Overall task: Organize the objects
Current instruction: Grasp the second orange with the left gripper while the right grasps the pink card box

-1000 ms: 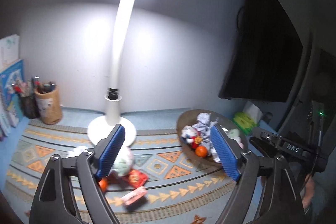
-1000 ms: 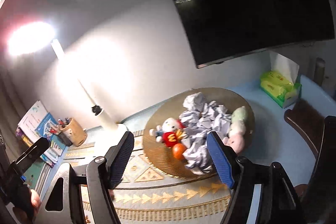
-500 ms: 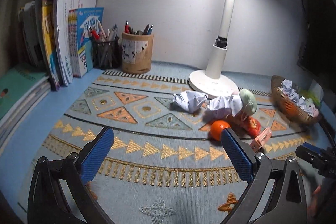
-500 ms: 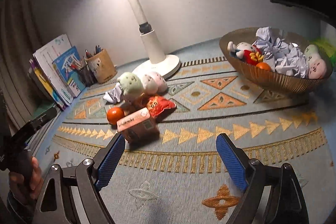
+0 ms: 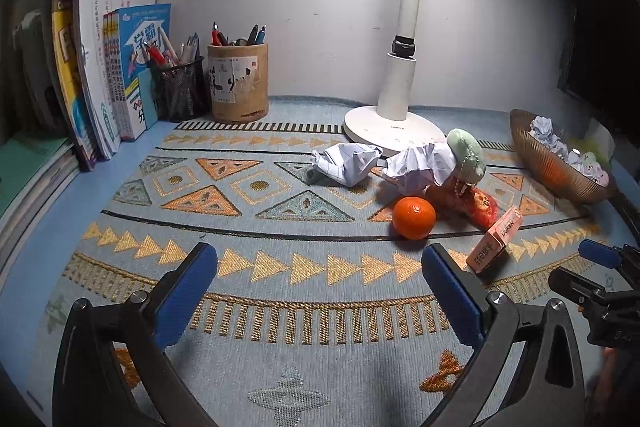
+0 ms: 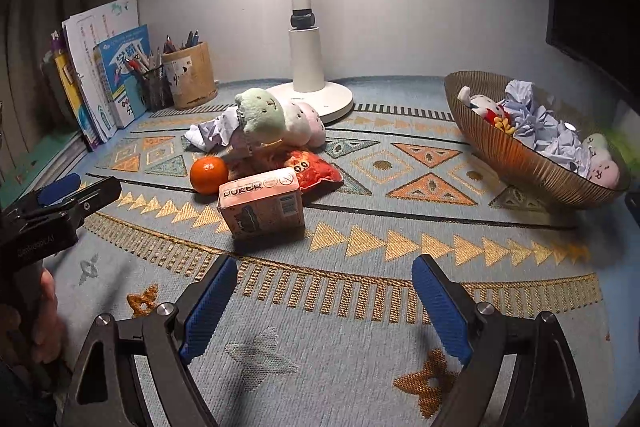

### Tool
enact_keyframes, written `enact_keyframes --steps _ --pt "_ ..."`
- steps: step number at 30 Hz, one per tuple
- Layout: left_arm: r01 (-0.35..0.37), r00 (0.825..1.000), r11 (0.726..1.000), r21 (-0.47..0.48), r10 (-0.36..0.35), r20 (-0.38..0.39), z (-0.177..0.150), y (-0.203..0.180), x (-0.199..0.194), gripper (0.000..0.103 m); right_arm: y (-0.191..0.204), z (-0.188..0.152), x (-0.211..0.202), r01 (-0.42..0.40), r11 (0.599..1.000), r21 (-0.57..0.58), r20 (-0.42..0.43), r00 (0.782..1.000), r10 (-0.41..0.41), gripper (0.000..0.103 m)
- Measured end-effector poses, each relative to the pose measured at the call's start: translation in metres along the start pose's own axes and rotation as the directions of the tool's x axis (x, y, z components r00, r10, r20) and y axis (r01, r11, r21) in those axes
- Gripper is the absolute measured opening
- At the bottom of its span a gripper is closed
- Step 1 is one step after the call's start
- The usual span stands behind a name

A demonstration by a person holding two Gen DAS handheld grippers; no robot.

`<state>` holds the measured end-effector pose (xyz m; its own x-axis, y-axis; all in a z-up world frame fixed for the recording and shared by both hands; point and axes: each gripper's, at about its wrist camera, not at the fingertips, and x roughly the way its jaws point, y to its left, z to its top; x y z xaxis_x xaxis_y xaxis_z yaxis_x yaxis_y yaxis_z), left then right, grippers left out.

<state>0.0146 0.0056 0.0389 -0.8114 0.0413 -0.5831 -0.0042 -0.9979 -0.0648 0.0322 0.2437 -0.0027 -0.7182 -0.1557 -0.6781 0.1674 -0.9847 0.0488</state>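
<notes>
Right wrist view: the right claw (image 6: 324, 301) hovers over a patterned mat (image 6: 360, 379), jaws apart with nothing between them. Just ahead of its left finger stands a pink card box (image 6: 261, 202) marked "POKER". Beyond the box lie an orange (image 6: 209, 175), a red snack packet (image 6: 316, 171), pale plush toys (image 6: 280, 119) and crumpled paper (image 6: 208, 133), all heaped together near a white lamp base (image 6: 320, 99). Ahead and well to the right sits a ribbed brown bowl (image 6: 516, 155), already holding paper balls and small plush toys.

Left wrist view: the left claw (image 5: 318, 279) is also spread wide and empty, the orange just beyond its right finger.

Judging by this, sorting is partly done: the bowl is filling, but the heap waits on the mat.

Hard to see: the bowl's far side is cut off, the packet is half buried, and the lamp head is out of frame.
</notes>
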Motion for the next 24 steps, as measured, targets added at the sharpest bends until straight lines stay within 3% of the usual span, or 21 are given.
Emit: enact_keyframes --steps 6,8,11,14,18,20,22,24 --pt "0.007 1.0 1.0 -0.011 -0.007 0.0 0.0 0.002 0.0 0.102 0.045 0.026 0.025 0.022 0.996 -0.084 -0.114 0.993 -0.031 0.088" --pt "0.016 1.0 1.0 -0.013 -0.016 -0.002 0.0 0.003 0.001 0.102 0.053 0.036 0.04 -0.004 0.998 -0.061 -0.142 0.99 -0.005 0.088" --pt "0.019 1.0 1.0 -0.012 -0.019 -0.003 0.0 0.002 0.001 0.102 0.054 0.044 0.059 0.028 0.999 -0.032 -0.17 0.985 -0.033 0.088" --pt "0.023 1.0 1.0 -0.005 -0.023 -0.009 -0.001 0.001 0.002 0.102 0.034 0.04 0.049 0.024 0.999 0.045 -0.146 0.989 -0.018 0.086" --pt "0.033 0.997 0.999 0.029 -0.031 -0.072 -0.001 -0.006 0.012 0.102 -0.01 0.025 0.02 0.107 0.985 0.138 -0.104 0.99 -0.093 0.086" --pt "0.057 0.991 0.996 0.062 -0.049 -0.127 0.0 -0.014 0.019 0.102 -0.039 0.019 0.015 0.145 0.965 0.217 -0.138 0.983 -0.117 0.086" --pt "0.096 0.985 0.992 0.081 -0.083 -0.148 0.005 -0.023 0.022 0.102 -0.058 0.016 0.008 0.129 0.953 0.275 -0.126 0.987 -0.097 0.086" --pt "0.128 0.981 0.984 0.127 -0.107 -0.162 0.013 -0.036 0.025 0.102 -0.061 0.021 0.004 0.134 0.955 0.265 -0.121 0.987 -0.105 0.086"
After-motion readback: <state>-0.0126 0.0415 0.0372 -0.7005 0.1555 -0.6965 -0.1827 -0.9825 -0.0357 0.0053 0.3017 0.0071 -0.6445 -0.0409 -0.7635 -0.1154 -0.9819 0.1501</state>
